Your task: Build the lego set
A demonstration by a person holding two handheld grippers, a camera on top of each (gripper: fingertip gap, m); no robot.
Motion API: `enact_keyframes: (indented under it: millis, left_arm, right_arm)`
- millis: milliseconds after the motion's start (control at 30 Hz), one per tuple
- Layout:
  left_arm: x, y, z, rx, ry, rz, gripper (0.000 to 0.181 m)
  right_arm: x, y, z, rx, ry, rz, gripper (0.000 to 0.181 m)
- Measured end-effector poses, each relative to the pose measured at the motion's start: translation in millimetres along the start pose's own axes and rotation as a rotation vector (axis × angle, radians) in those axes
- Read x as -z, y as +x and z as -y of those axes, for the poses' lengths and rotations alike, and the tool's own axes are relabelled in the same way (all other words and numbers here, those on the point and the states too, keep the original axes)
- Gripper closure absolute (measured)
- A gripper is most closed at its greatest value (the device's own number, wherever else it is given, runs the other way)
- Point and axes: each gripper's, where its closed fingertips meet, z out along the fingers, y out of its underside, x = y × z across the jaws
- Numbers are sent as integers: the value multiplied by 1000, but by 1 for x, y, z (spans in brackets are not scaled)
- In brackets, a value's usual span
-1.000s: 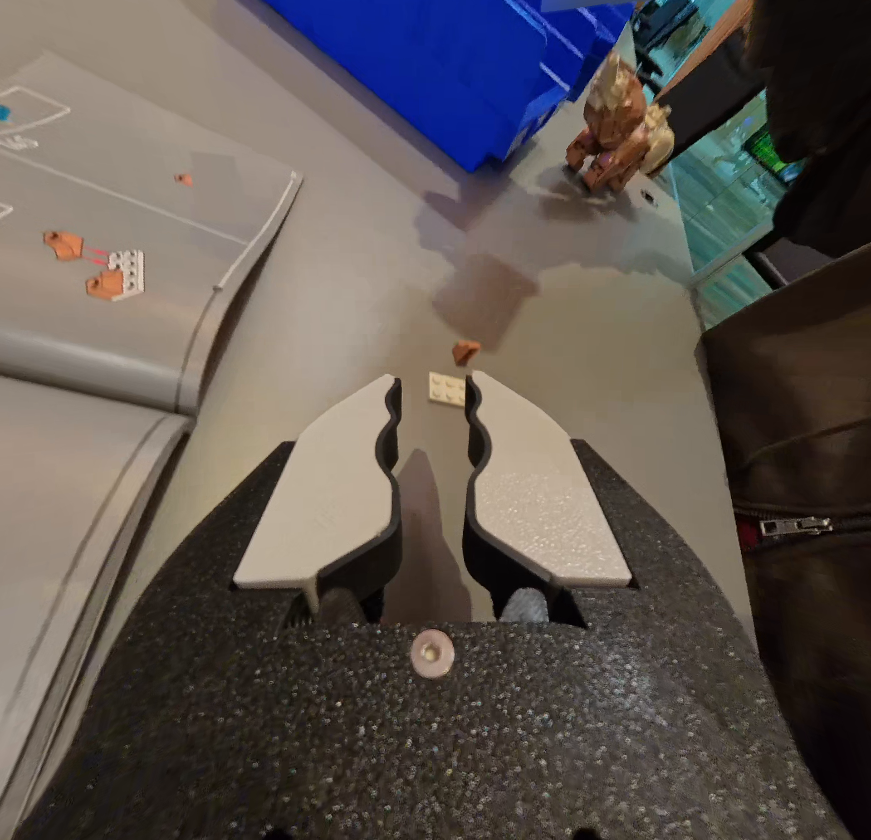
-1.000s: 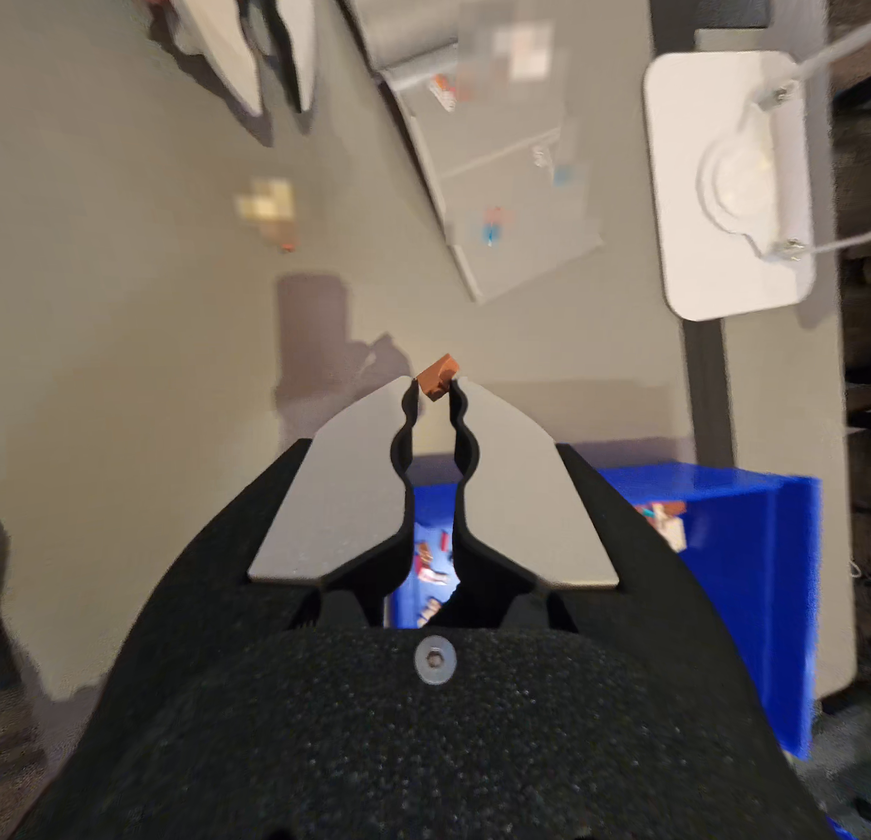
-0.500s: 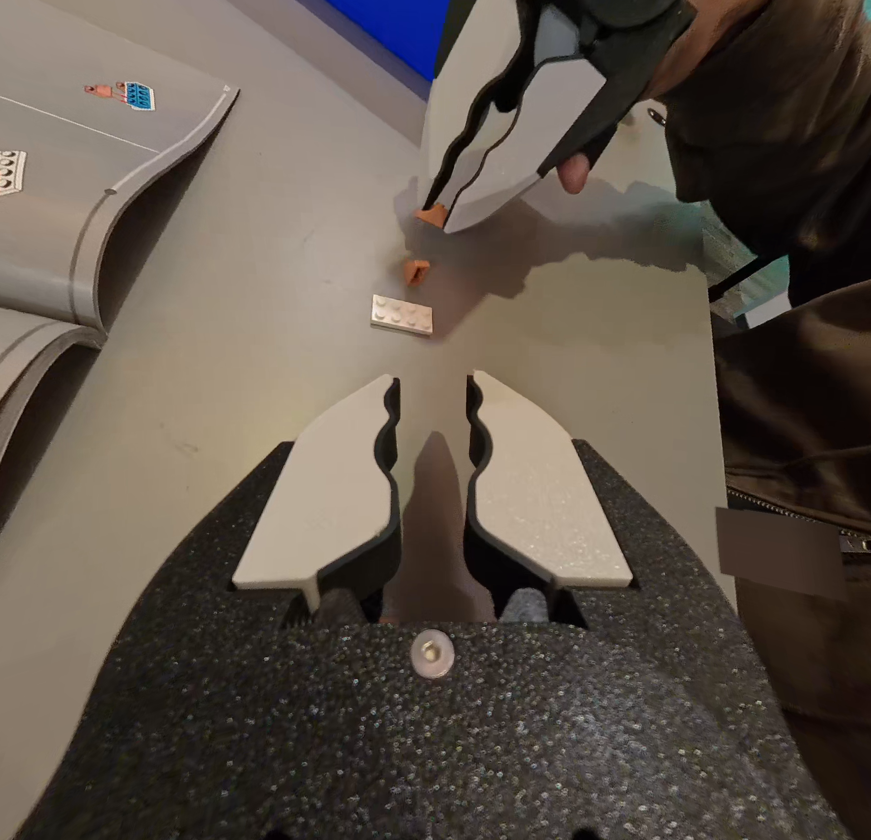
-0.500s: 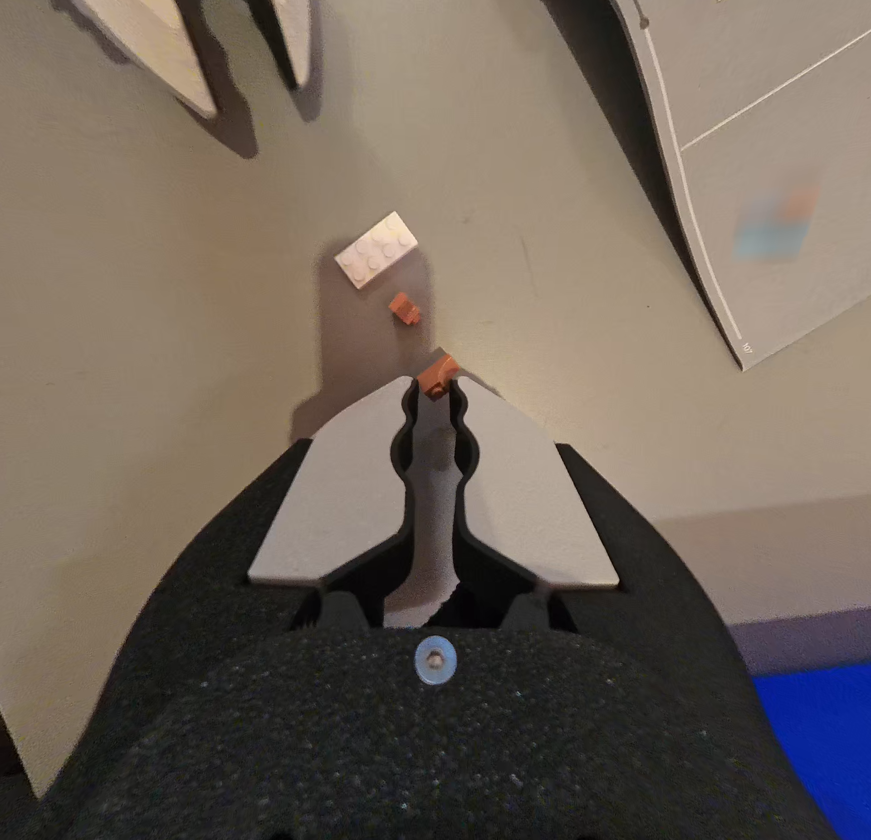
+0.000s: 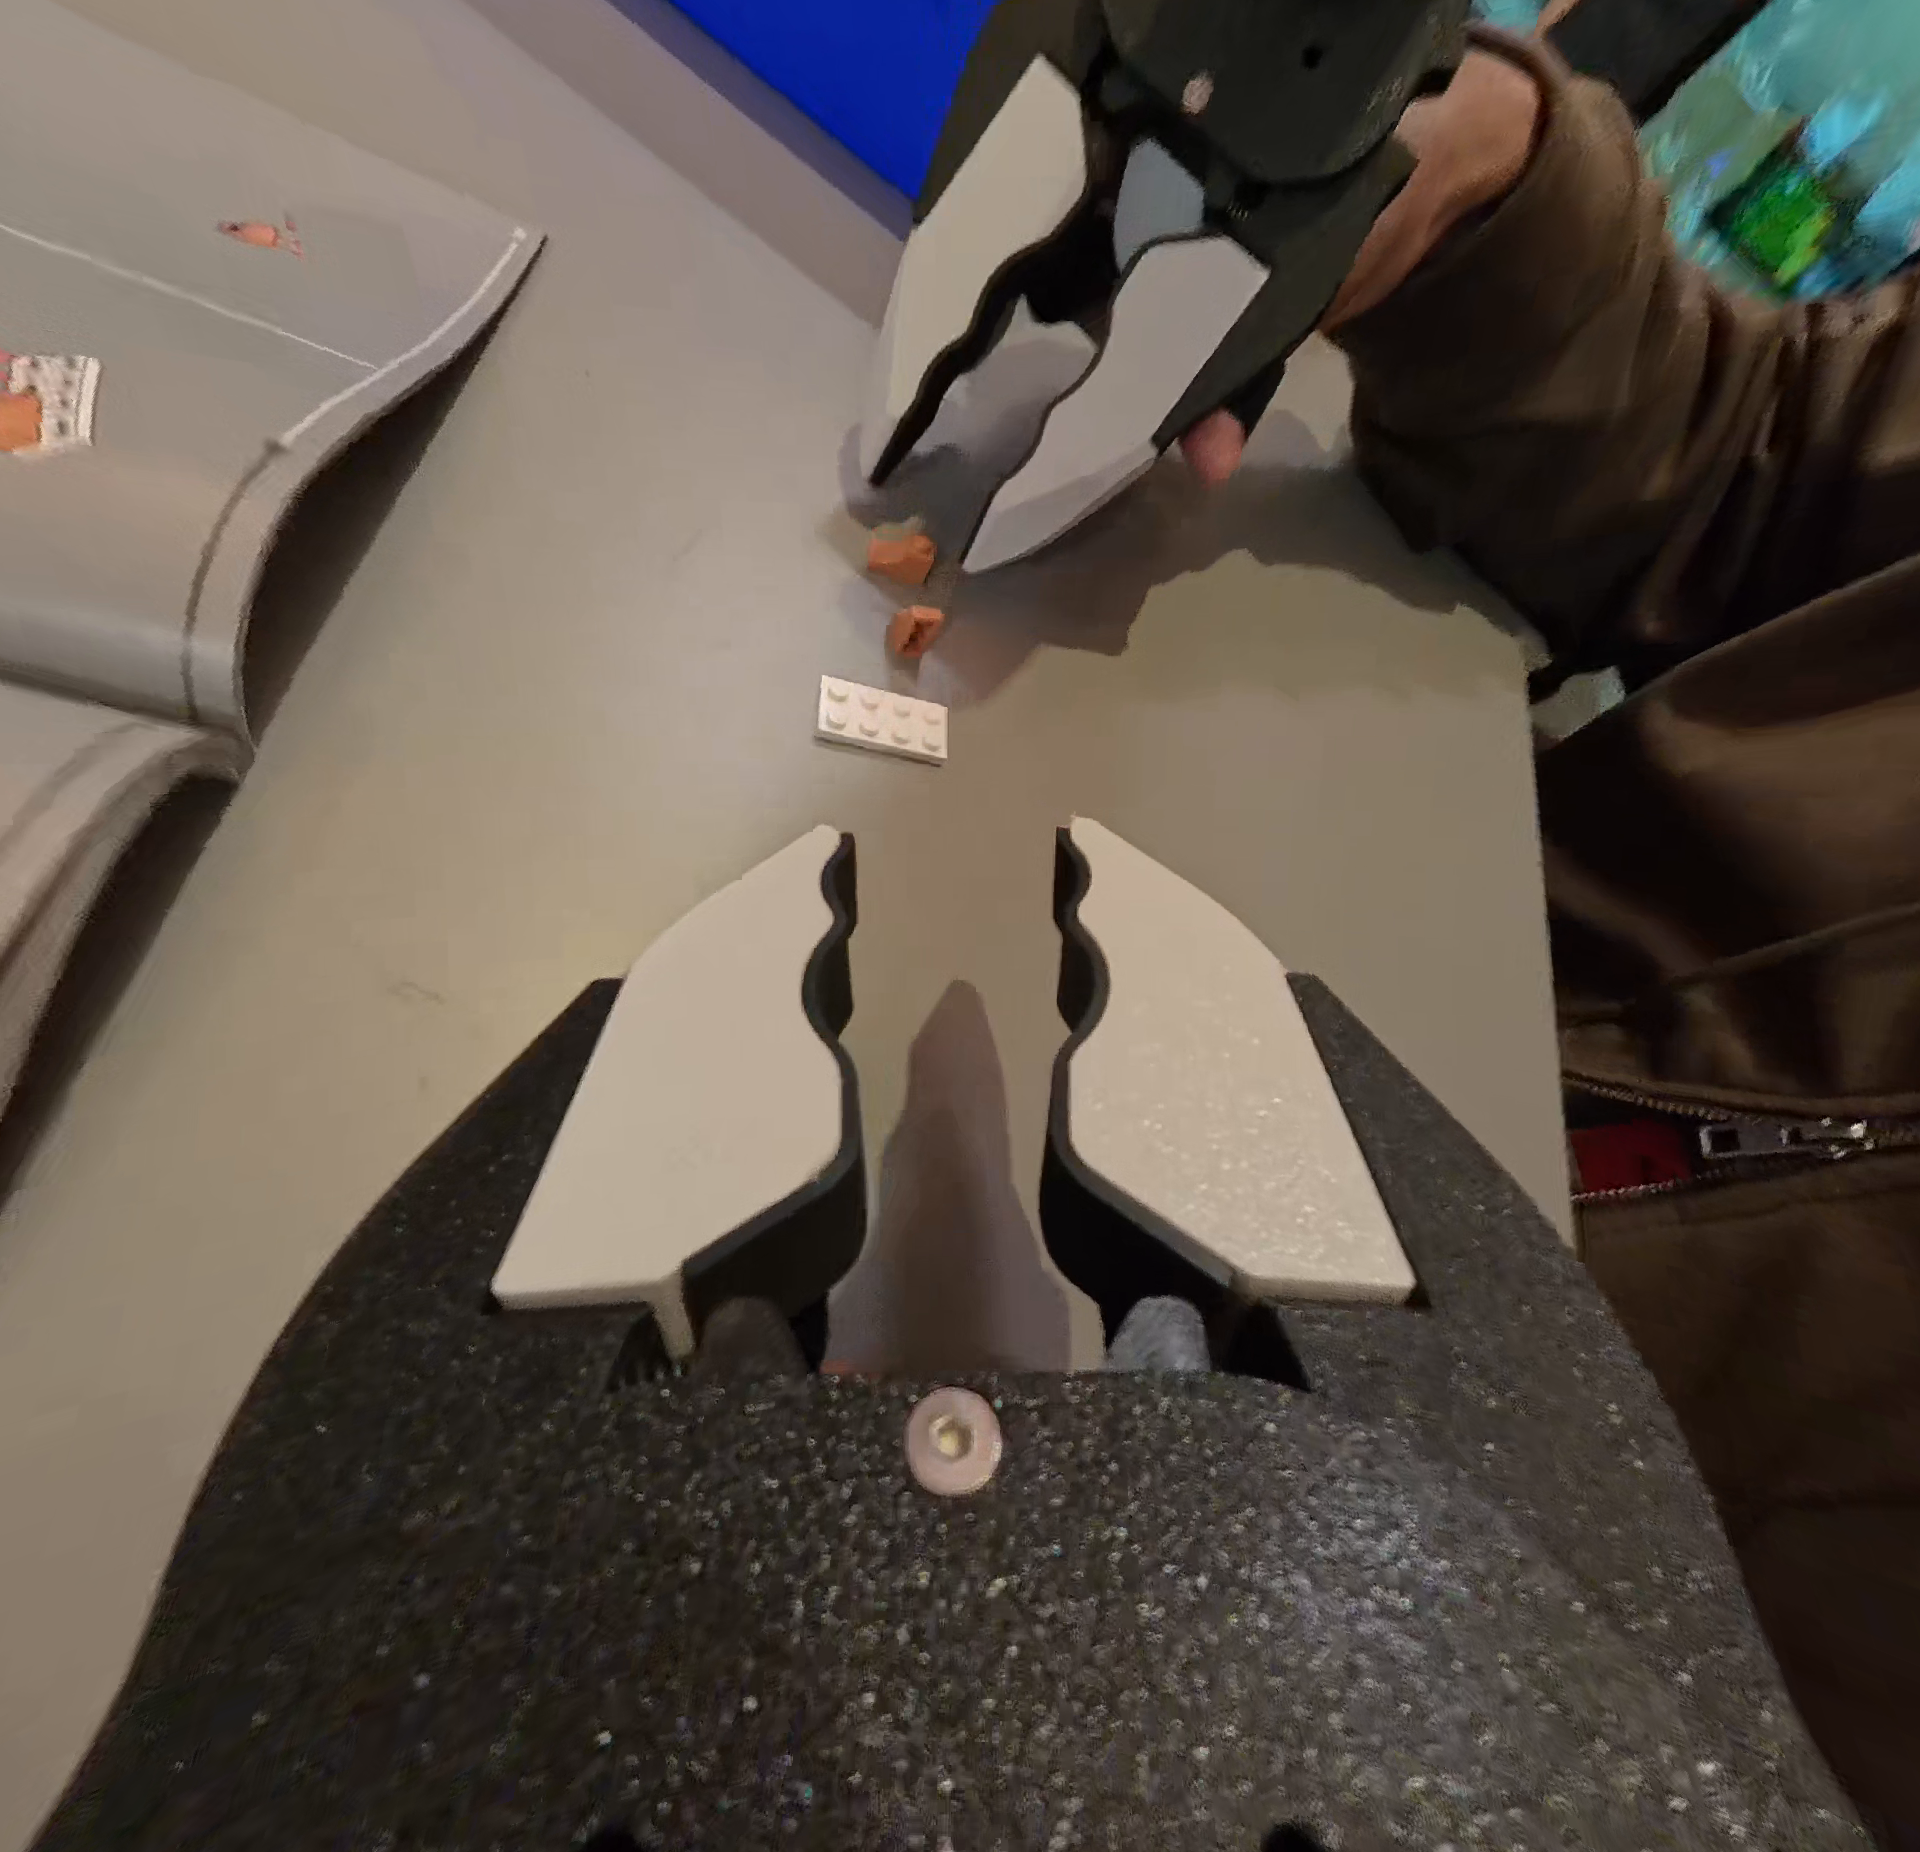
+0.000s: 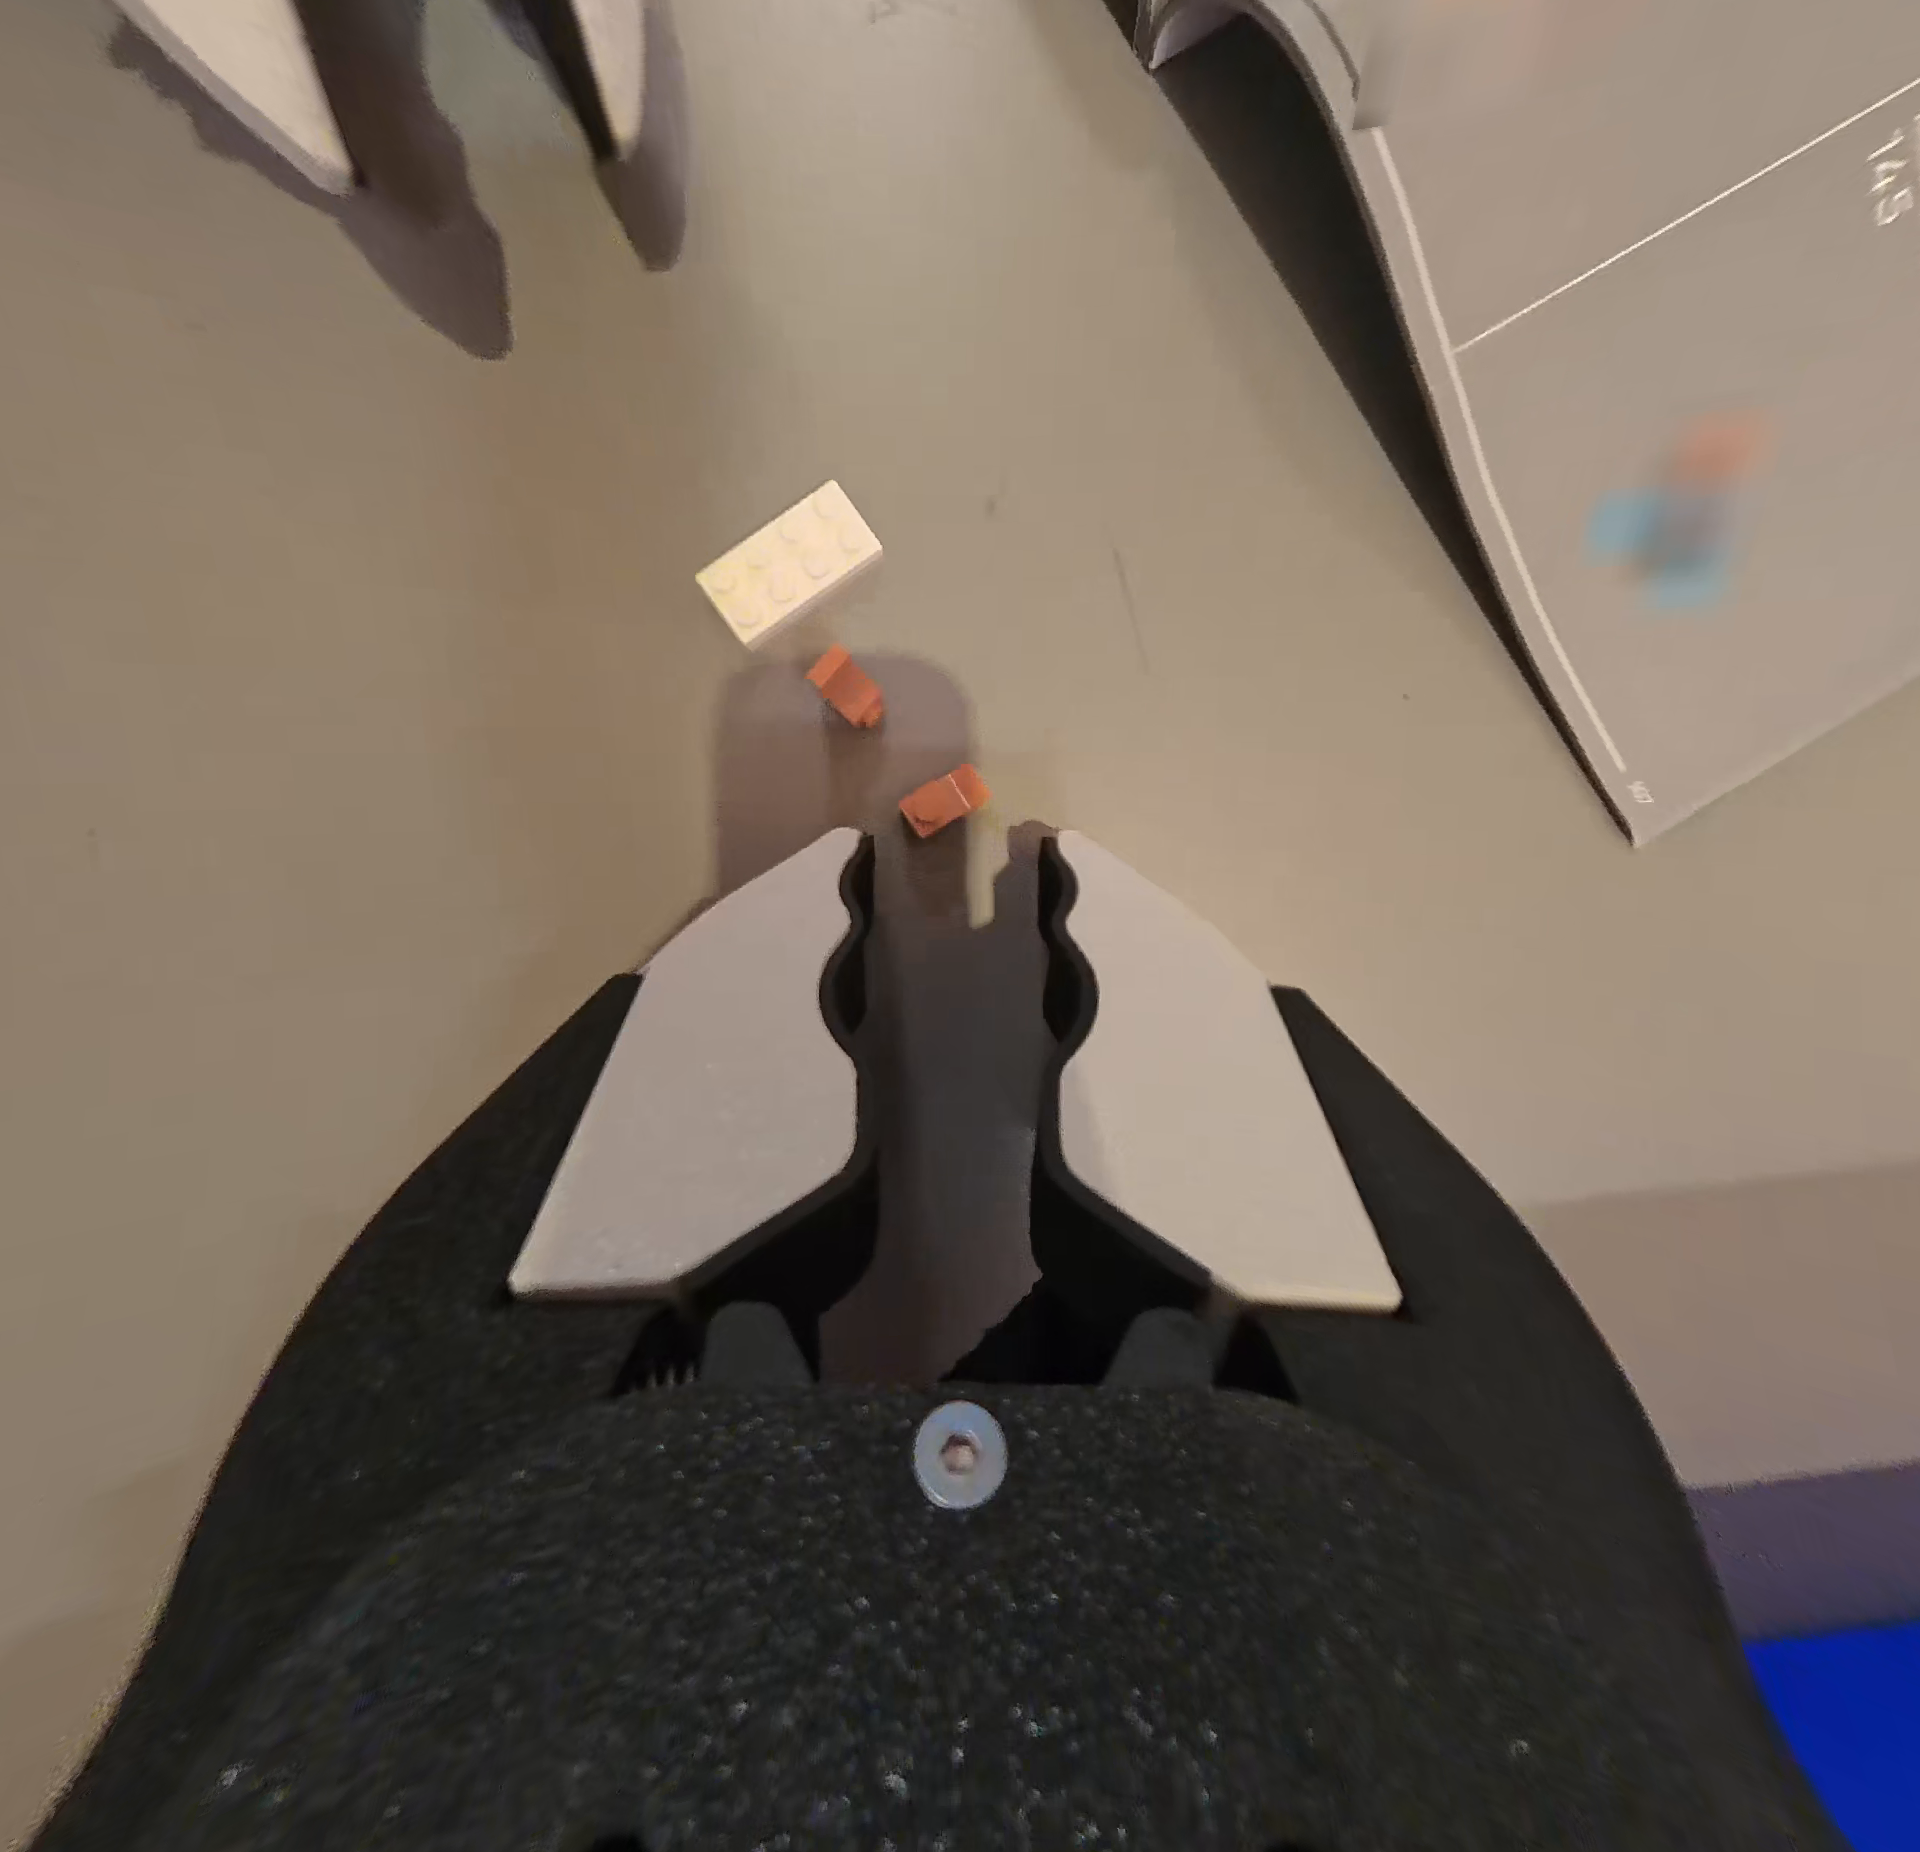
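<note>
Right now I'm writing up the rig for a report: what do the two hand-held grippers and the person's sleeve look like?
Both match. The left hand-held gripper and right hand-held gripper each have a speckled black body, a silver screw at its centre, and two pale grey fingers with wavy black inner pads. No cables show. The person wears a dark brown sleeve and a zipped brown jacket.

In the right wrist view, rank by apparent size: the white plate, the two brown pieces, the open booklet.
1. Open booklet
2. White plate
3. The two brown pieces look about alike; not ranked.
</note>
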Motion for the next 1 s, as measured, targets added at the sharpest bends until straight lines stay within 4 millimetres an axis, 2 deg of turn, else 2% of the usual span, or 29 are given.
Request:
enact_keyframes:
  millis: [167,233,367,533,633,867,1000]
  left_arm:
    - [-18,-15,25,-255,-170,19,133]
    - [-32,-25,25,-351,-233,2,128]
    - [-50,-29,13,-374,-286,-53,126]
    - [-46,-35,10,-363,-221,41,126]
    - [-49,-37,6,-360,-255,82,126]
    - [-59,-26,3,-294,-277,119,126]
    - [-59,-26,1,-322,-292,154,127]
  right_arm:
    - [8,2,-3,1,47,-10,148]
    - [7,2,-4,16,44,-20,148]
    - [3,2,-8,31,24,-23,148]
    - [5,6,-8,21,28,-26,148]
    - [7,7,-9,1,38,-13,148]
    - [0,3,-10,-4,35,8,148]
    - [0,7,-10,-16,47,-2,150]
